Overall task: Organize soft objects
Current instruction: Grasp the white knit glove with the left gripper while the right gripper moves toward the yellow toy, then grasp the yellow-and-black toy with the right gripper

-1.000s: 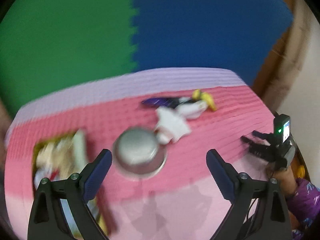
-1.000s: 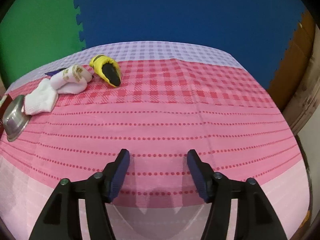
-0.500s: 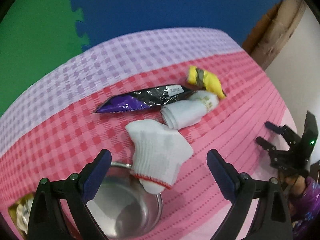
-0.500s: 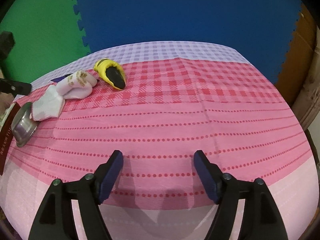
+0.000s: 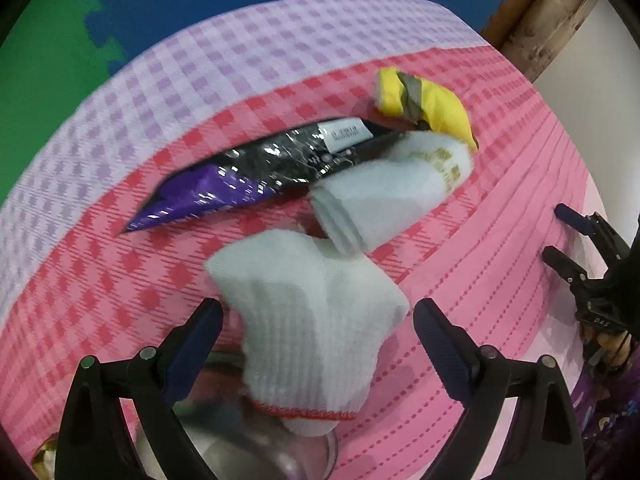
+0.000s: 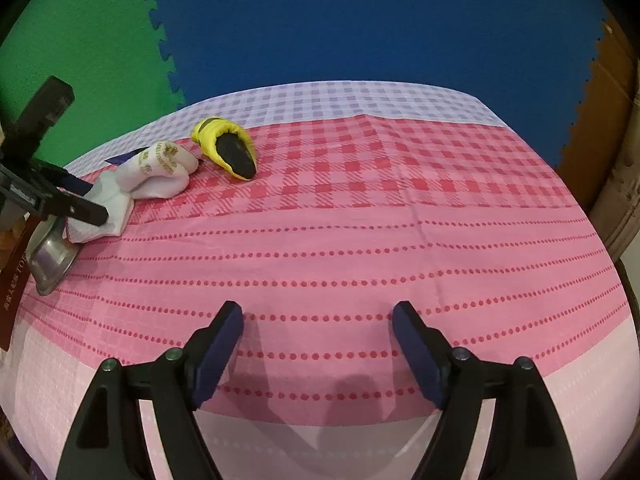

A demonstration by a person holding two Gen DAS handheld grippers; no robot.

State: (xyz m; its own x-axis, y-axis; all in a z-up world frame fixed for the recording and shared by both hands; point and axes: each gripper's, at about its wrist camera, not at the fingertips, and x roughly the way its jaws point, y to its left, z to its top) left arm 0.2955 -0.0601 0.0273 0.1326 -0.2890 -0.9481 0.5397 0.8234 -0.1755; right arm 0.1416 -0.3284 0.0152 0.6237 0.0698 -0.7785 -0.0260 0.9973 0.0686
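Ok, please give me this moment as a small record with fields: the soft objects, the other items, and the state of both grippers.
soft objects: white knit sock, its cuff over the metal bowl; rolled white sock; yellow slipper
other item: purple snack packet
surface: pink checked tablecloth
left gripper: open, fingers either side of the knit sock
right gripper: open, holding nothing

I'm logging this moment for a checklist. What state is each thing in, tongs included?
Left tongs: open, straddling the glove, not gripping.
Right tongs: open, empty, over bare cloth.
Glove: lying flat, cuff draped over the bowl rim.
Rolled sock: rolled up, resting against the packet.
Yellow pouch: lying on its side.
Packet: flat, looks sealed.
Bowl: upright; contents not visible.
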